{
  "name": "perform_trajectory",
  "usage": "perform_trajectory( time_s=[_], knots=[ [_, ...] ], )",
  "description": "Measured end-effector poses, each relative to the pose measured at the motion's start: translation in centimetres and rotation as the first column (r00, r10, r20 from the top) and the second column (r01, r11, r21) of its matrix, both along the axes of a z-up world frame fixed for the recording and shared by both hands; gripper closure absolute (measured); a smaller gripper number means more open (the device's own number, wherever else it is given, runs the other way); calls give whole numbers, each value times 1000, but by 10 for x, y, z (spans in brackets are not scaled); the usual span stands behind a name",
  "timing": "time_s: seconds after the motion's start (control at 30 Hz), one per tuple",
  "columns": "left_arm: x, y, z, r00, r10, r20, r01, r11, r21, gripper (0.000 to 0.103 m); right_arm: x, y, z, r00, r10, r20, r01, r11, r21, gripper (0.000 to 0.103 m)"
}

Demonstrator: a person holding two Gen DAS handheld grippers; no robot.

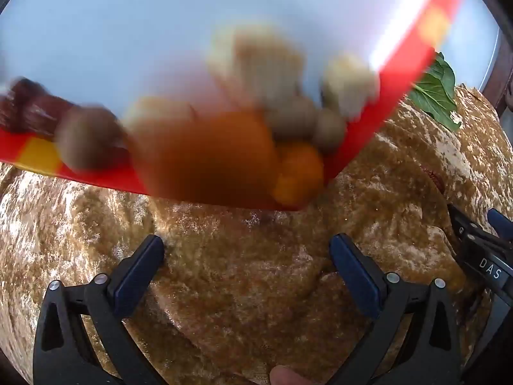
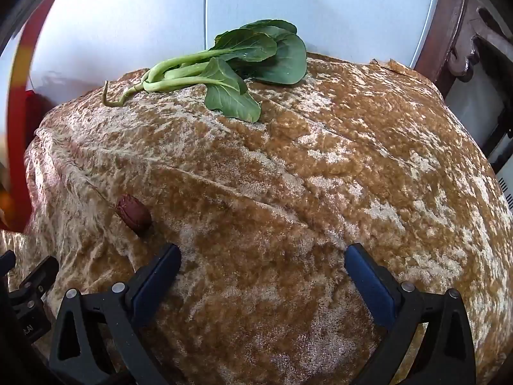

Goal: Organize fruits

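Note:
In the left wrist view a red tray (image 1: 400, 96) is tilted and blurred by motion, with fruits sliding toward its lower corner: a large orange one (image 1: 208, 157), a small orange one (image 1: 301, 170), brown round ones (image 1: 86, 141), pale lumps (image 1: 266, 61) and dark red dates (image 1: 29, 109). My left gripper (image 1: 247, 250) is open and empty over the brown velvet cloth (image 1: 240, 304), just below the tray. My right gripper (image 2: 263, 256) is open and empty. One dark red date (image 2: 133, 214) lies on the cloth just ahead-left of its left finger.
A green bok choy (image 2: 231, 64) lies at the far edge of the cloth; its leaf shows in the left view (image 1: 436, 93). A pale wall stands behind. Dark wooden furniture (image 2: 461, 32) is at the right. The tray's red edge (image 2: 19, 112) shows at far left.

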State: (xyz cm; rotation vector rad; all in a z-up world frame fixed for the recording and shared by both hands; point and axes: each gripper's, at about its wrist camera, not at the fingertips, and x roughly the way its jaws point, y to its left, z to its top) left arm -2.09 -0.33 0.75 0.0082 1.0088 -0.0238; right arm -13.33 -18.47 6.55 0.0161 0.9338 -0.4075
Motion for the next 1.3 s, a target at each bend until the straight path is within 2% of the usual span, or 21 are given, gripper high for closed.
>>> perform_trajectory(
  time_s=[0.5,1.3],
  knots=[
    [2,11,-5,1000,-3,1,3,1000,-13,0,-1,0,-2,1000,0,1,0,1000,3,1],
    [-9,4,-4,1000,-6,9,6,1000,-6,0,-1,0,-2,1000,0,0,0,1000,2,1]
  ],
)
